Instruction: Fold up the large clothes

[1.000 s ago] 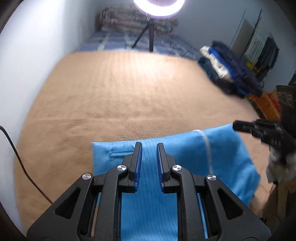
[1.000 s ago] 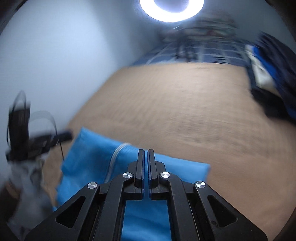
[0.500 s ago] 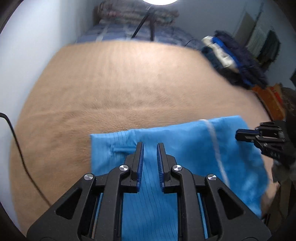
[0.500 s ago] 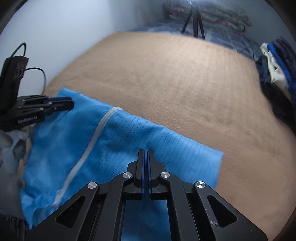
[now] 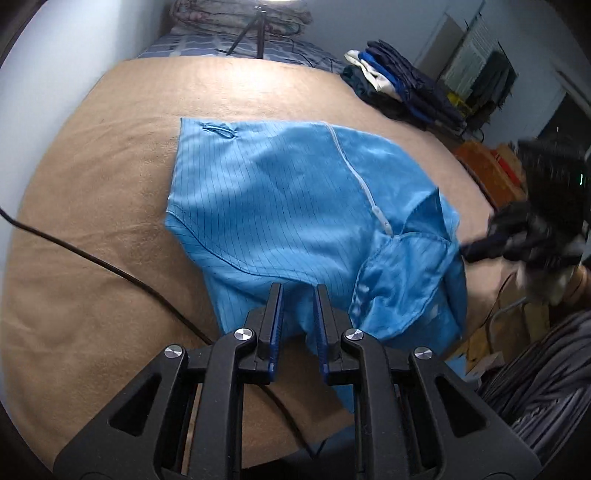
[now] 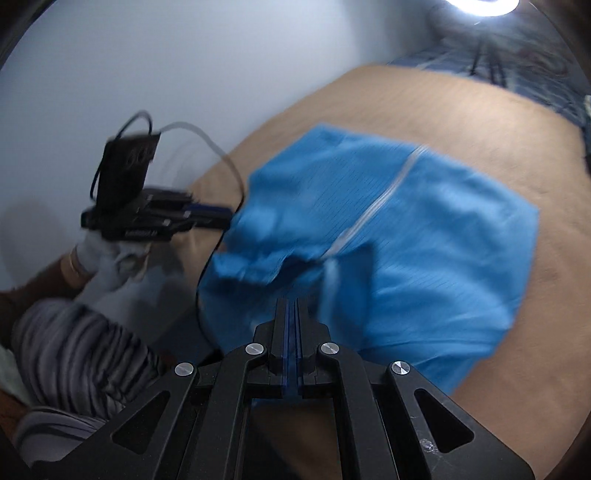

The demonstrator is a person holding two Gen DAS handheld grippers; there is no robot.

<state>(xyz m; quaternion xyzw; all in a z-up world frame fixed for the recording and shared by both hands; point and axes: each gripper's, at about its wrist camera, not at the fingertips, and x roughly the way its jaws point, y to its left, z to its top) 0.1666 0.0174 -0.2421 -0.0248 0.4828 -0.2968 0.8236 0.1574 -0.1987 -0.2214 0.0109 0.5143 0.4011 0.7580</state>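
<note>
A bright blue zip-front garment (image 5: 288, 206) lies spread on the tan bed cover (image 5: 92, 229), collar end toward me; it also shows in the right wrist view (image 6: 424, 236). My left gripper (image 5: 298, 291) has its jaws a little apart at the garment's near edge, with cloth between the fingers. My right gripper (image 6: 291, 306) is shut on the garment's near collar edge, a thin blue strip showing between the pads. The right gripper also appears blurred at the right of the left wrist view (image 5: 524, 236); the left gripper shows at the left of the right wrist view (image 6: 207, 218).
A black cable (image 5: 110, 269) runs across the bed cover at the left. A pile of dark and white clothes (image 5: 399, 88) lies at the far right of the bed. A tripod with a ring light (image 5: 255, 33) stands at the back. An orange box (image 5: 487, 170) is beside the bed.
Both grippers have pulled back toward me and lower, so more of the garment is in view, collar included. The right gripper stays shut on the cloth.
</note>
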